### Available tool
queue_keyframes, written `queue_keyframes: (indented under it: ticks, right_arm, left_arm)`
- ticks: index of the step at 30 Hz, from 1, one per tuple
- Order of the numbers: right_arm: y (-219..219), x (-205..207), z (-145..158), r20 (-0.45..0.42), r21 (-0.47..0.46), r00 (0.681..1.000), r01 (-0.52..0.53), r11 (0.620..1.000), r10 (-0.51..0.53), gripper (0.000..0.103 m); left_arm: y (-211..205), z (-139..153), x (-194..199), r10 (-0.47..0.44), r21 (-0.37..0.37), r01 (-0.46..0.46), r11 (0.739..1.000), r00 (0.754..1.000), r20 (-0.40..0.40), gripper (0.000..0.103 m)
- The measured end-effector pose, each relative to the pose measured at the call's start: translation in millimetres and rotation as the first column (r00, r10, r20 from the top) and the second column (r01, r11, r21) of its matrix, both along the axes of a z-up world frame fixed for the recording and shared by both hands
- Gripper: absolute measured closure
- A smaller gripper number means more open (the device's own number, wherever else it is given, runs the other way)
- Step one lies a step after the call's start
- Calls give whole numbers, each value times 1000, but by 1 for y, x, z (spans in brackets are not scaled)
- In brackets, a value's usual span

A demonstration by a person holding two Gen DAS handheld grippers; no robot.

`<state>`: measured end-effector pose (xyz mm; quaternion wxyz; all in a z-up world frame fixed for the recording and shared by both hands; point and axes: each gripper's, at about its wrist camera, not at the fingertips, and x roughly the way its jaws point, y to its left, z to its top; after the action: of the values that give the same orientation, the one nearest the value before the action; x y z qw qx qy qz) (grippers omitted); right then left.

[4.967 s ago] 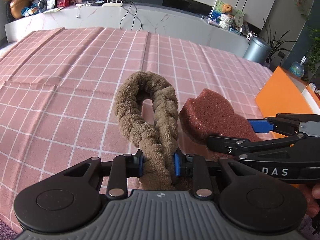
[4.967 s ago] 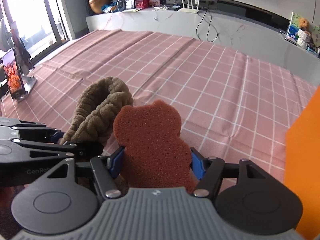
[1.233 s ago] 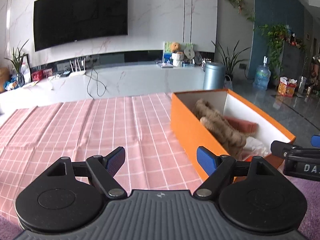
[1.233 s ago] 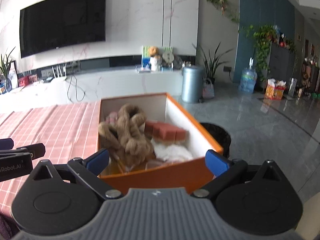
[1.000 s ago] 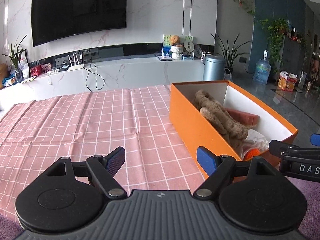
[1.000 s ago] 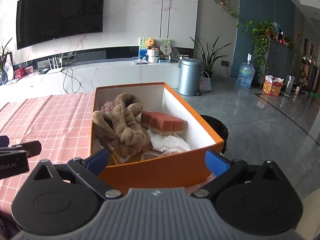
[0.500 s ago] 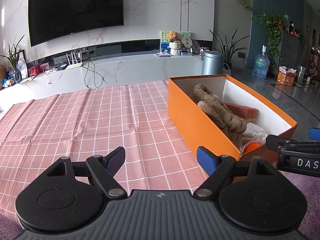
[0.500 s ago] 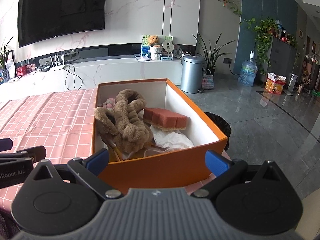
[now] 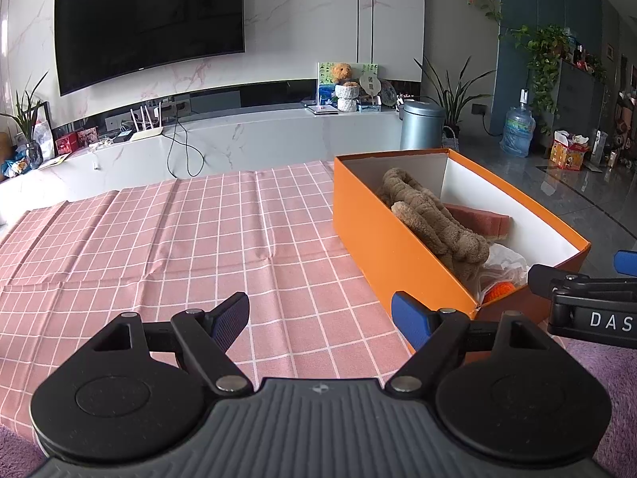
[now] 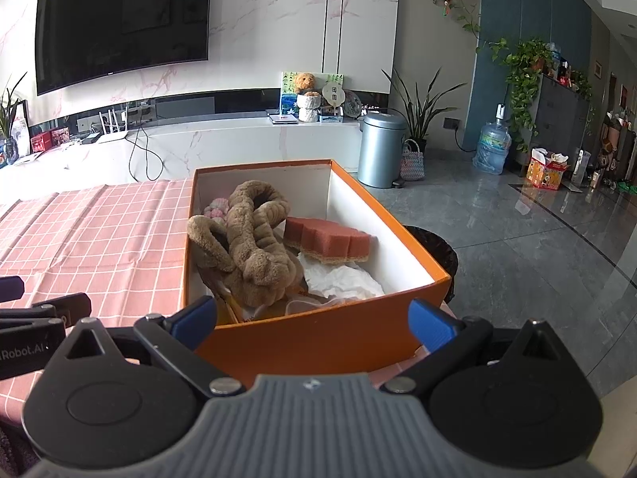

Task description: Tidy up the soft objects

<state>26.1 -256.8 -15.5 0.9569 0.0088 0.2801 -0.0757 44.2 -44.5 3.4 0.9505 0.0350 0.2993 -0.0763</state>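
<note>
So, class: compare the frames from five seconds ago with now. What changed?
The left tongs let go of the brown braided band, and the right tongs let go of the red sponge. Both items now lie in the orange box, and both tongs are open and empty. The checked cloth is unchanged.

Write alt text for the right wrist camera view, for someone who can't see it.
An open orange box on a pink checked tablecloth holds a brown braided plush, a reddish sponge and white paper. The right gripper sits open and empty in front of it, with a living room behind.
</note>
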Motion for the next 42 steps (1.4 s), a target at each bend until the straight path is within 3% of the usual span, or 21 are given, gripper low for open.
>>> queue_keyframes:
  ticks: [42]
  right_arm:
    - [-1,0,-2,-7,-5,1000,2,1000,-2,2]
  left_arm:
    - [0,1,-3,-1,3,1,1000,1000,-4,10]
